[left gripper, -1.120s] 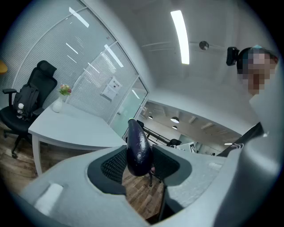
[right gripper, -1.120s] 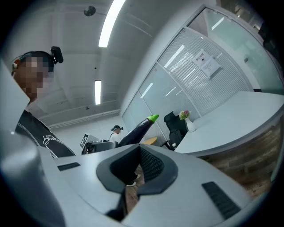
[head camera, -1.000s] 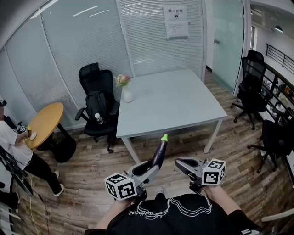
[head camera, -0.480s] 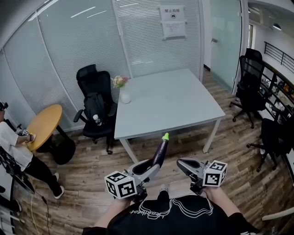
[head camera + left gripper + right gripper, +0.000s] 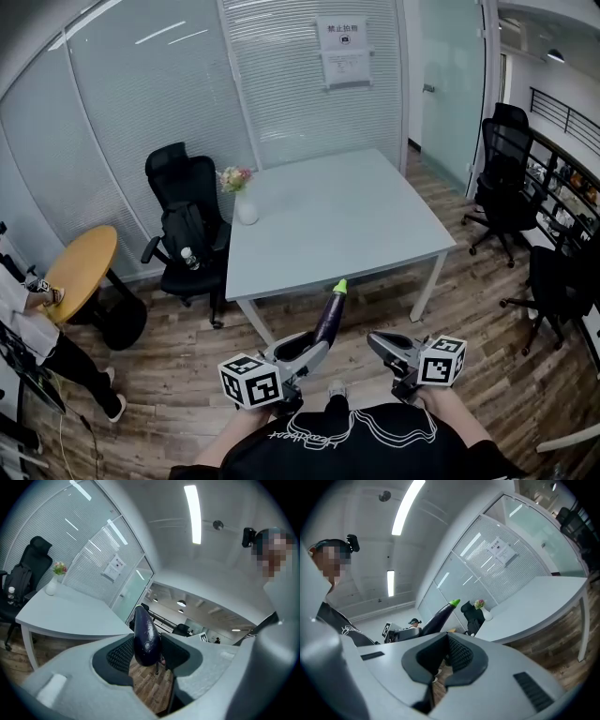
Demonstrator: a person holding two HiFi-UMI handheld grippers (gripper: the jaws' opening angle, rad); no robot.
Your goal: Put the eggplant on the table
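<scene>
The left tongs [image 5: 311, 349] are closed on the eggplant [image 5: 328, 317]: both pads press its thick dark end. The rest, w/ the green tip, stands out past the jaws and slants upward. The right tongs [image 5: 379, 341] are near on the right side, tips together, nothing btw them. Both are held in front of the person's body, above the wood floor [image 5: 187, 366], and point toward the table [image 5: 347, 216]. The eggplant is in the air, not yet on the table; in the head view its green tip comes just below the table's near edge. The table is white & carries a white vase w/ flowers [image 5: 245, 204] near its far left corner. A black office chair [image 5: 173, 164] w/ a backpack [image 5: 183, 230] on the seat stands left of the table, and more black chairs [image 5: 506, 178] are at the right. Further left is a round yellow table [image 5: 80, 272] & another person [image 5: 28, 328] beside it
</scene>
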